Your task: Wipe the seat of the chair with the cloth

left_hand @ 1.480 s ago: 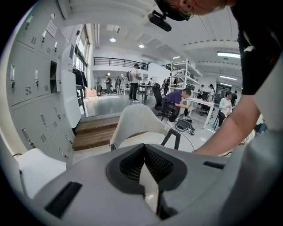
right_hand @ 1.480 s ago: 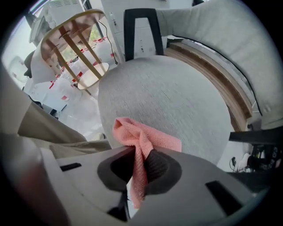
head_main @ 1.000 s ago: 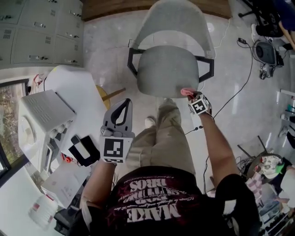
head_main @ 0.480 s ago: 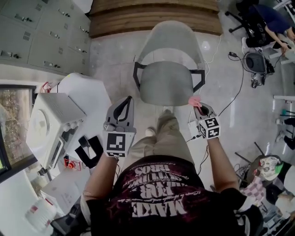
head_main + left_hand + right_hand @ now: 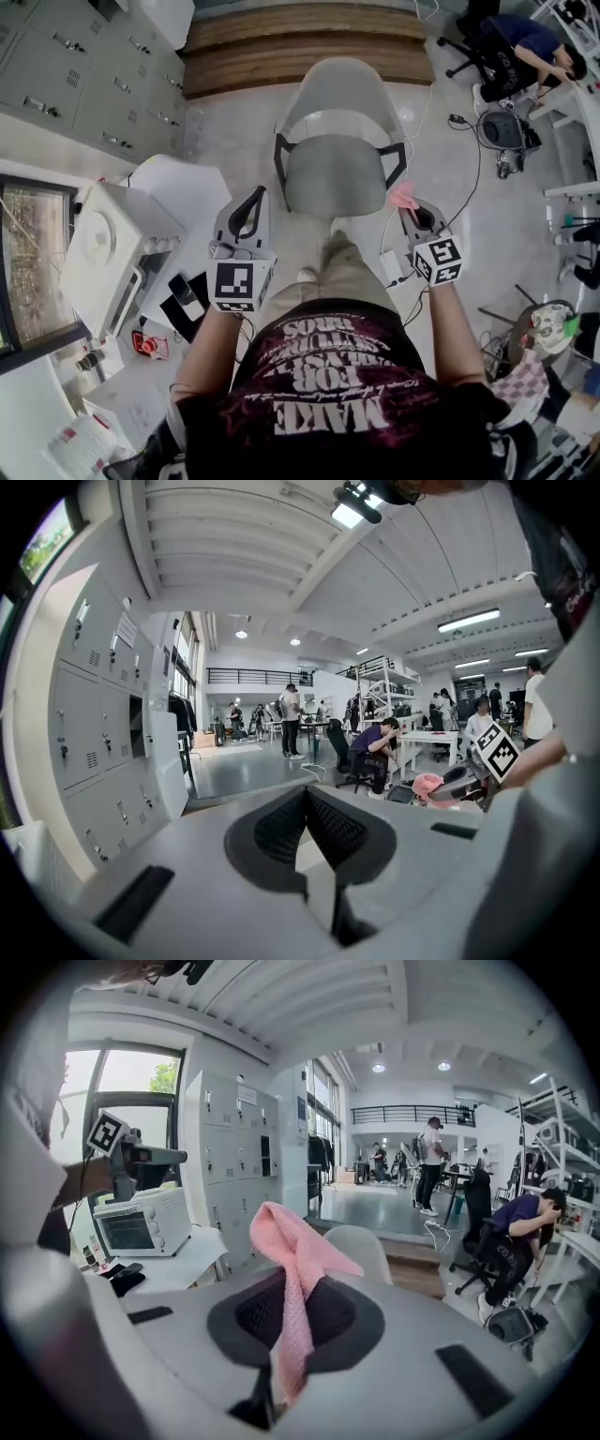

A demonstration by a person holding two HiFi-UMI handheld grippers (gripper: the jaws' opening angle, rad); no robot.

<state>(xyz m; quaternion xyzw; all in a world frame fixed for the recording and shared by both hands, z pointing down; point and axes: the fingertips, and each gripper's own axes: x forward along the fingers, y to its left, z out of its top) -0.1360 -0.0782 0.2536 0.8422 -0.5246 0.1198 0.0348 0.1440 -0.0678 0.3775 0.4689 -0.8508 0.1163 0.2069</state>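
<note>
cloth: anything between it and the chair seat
Nothing visible does. The cloth is pinched in the right tool, just off the near right corner of the chair seat, which is bare.

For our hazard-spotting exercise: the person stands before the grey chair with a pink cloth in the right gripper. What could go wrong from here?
1. The pink cloth is pinched in a narrow fold by the right gripper, its end flopping loose; it may slip out when dragged over the chair seat.
2. A white power strip lies on the floor beside the person's leg; stepping forward could catch it.
</note>
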